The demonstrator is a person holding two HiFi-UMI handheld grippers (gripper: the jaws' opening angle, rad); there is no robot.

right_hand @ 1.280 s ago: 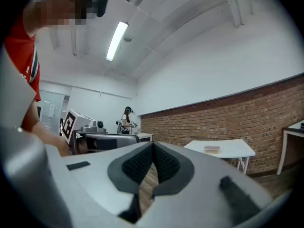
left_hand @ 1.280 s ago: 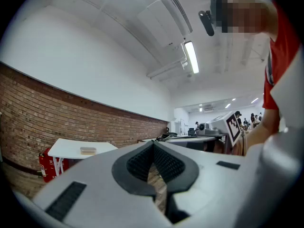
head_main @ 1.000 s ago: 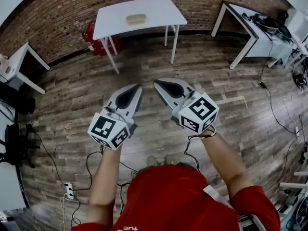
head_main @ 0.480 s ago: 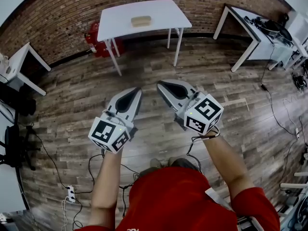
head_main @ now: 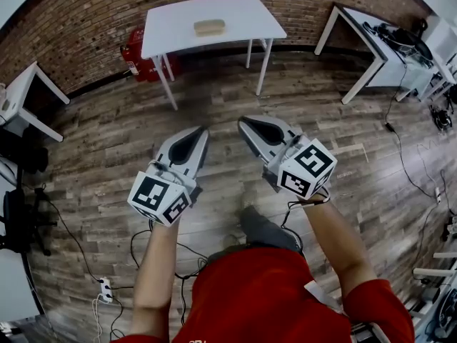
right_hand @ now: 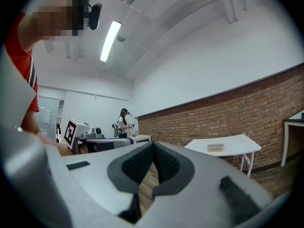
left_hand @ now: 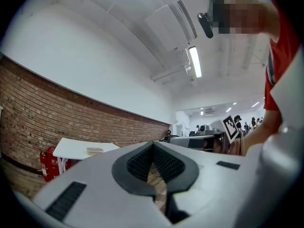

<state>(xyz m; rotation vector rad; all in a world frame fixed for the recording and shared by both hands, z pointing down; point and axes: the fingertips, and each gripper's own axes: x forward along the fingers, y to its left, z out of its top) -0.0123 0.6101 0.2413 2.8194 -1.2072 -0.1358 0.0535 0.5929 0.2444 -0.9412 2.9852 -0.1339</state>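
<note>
The left claw (head_main: 203, 129) was closed, its ribbed dark pads meeting at the tips with nothing caught between them; only floorboards showed through the slot behind the pads. The right claw (head_main: 243, 121) was shut the same way and held nothing either. The two were held side by side in the air, tips near each other but not touching, each with its marker cube at the rear, towards the person's forearms. The wooden floor (head_main: 107, 141) lay well below both claws. Ahead of the tips, well apart from either claw, stood a white tabletop (head_main: 239, 13). A small tan block (head_main: 209, 26) lay flat on it, roughly in line with the left claw's tip and a little to the left of the right claw's. Beneath the tabletop's left end, out past the left claw's outer side, a red box (head_main: 134, 50) sat against the brick wall (head_main: 86, 16). That wall ran across behind the tabletop, farthest from both claws.
</note>
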